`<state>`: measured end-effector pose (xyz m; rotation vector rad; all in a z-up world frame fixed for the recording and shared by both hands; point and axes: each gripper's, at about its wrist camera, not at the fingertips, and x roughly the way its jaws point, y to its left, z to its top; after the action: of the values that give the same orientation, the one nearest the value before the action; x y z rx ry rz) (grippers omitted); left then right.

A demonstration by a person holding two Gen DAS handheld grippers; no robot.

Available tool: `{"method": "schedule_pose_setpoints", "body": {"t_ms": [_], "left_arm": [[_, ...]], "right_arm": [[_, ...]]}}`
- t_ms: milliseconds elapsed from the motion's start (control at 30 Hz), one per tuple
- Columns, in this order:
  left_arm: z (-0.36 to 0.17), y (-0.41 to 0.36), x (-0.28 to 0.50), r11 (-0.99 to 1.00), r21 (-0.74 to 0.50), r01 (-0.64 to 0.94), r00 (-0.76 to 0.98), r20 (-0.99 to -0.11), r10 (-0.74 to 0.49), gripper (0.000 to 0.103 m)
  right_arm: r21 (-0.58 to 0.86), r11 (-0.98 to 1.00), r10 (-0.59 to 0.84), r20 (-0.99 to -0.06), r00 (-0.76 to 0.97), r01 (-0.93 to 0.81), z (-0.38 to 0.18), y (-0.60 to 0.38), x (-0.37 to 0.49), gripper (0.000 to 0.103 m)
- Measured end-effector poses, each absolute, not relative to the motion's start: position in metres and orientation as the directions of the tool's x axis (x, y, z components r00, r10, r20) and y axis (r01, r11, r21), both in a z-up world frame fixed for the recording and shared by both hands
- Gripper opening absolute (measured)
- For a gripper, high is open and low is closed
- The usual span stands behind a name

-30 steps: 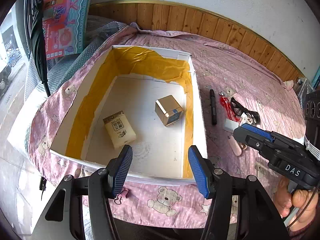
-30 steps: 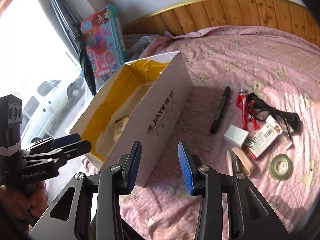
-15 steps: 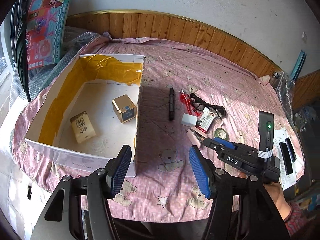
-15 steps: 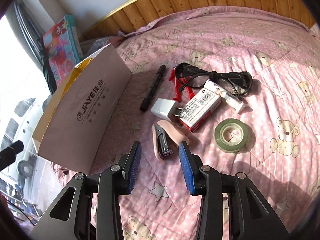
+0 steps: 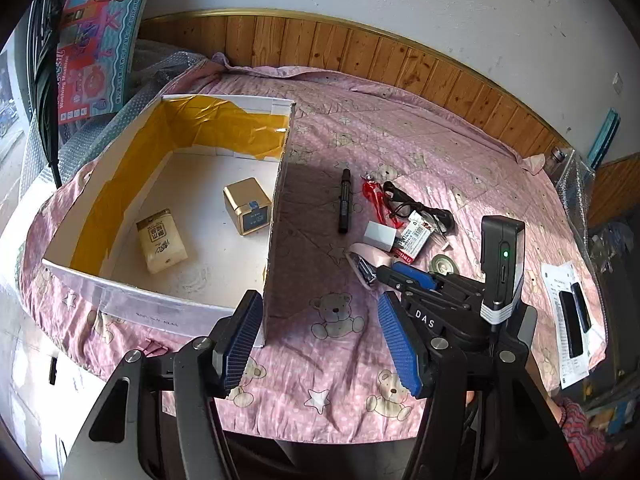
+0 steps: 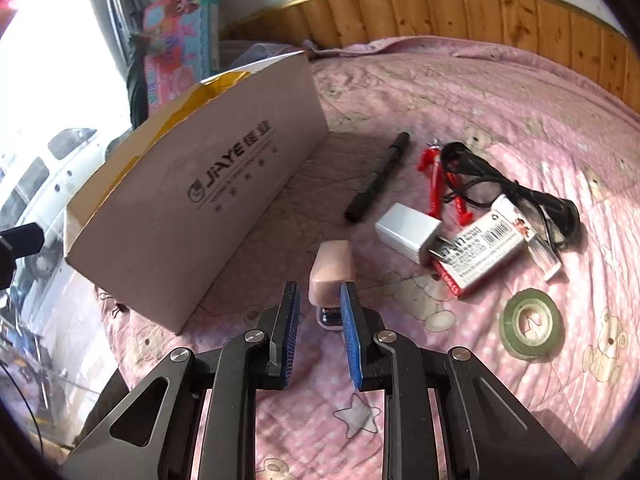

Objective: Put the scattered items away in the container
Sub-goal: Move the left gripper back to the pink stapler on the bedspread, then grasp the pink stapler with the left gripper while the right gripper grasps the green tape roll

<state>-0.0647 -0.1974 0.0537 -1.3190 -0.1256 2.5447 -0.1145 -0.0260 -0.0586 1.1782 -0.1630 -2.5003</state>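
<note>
An open white cardboard box lined with yellow tape holds a gold cube tin and a tan packet. To its right on the pink bedspread lie a black pen, red clips, black glasses, a white charger, a red-and-white carton, a tape roll and a pink stapler. My right gripper is low over the stapler's near end, open but narrow, fingers either side of it. My left gripper hovers open by the box's near corner.
A colourful toy box leans behind the cardboard box beside bubble wrap. A wooden rim curves around the far side of the bed. A phone on a paper sheet lies at the right edge. A striped sleeve shows at lower right.
My left gripper has drawn back and swung right from over the box. My right gripper has dropped to the pink stapler, and its fingers have narrowed around it.
</note>
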Motion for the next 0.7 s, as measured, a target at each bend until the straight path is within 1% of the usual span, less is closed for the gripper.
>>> {"method": "schedule_pose_setpoints", "body": {"t_ms": [67,167,333,367,400,467,567,633,700], "left_arm": [[0.053,-0.198,-0.065,-0.96,-0.2,-0.197,-0.548,-0.789,0.277,0.061],[0.053,-0.198,-0.065,-0.961,-0.198,-0.194,-0.551,-0.788,0.274,0.061],[0.049,-0.187,-0.072,-0.949,-0.222,-0.222,-0.528,-0.791,0.308,0.063],[0.048,-0.183,-0.074,-0.947,-0.228,-0.227,-0.521,-0.793,0.316,0.063],[0.047,-0.179,-0.077,-0.944,-0.241,-0.226,-0.514,-0.794,0.325,0.063],[0.046,-0.172,-0.083,-0.937,-0.261,-0.234,-0.502,-0.793,0.346,0.063],[0.043,-0.167,-0.089,-0.936,-0.264,-0.233,-0.498,-0.795,0.348,0.063],[0.038,-0.164,-0.095,-0.938,-0.261,-0.227,-0.489,-0.803,0.341,0.063],[0.032,-0.159,-0.102,-0.935,-0.269,-0.232,-0.473,-0.809,0.35,0.063]], "right_arm": [[0.268,-0.92,-0.39,-0.7,-0.598,0.287,-0.058,-0.028,-0.11,0.023],[0.29,-0.929,-0.371,-0.706,-0.603,0.231,-0.064,-0.023,-0.115,0.036],[0.337,-0.918,-0.394,-0.719,-0.573,0.207,-0.077,-0.019,-0.123,0.034],[0.356,-0.911,-0.409,-0.714,-0.567,0.209,-0.08,-0.018,-0.122,0.03],[0.363,-0.909,-0.413,-0.713,-0.567,0.207,-0.081,-0.018,-0.122,0.024],[0.371,-0.909,-0.411,-0.711,-0.57,0.192,-0.082,-0.018,-0.119,0.024],[0.416,-0.889,-0.448,-0.701,-0.555,0.193,-0.08,-0.021,-0.115,0.024],[0.417,-0.89,-0.445,-0.704,-0.554,0.185,-0.077,-0.017,-0.109,0.024],[0.431,-0.889,-0.435,-0.693,-0.575,0.154,-0.072,0.001,-0.1,0.026]]}}
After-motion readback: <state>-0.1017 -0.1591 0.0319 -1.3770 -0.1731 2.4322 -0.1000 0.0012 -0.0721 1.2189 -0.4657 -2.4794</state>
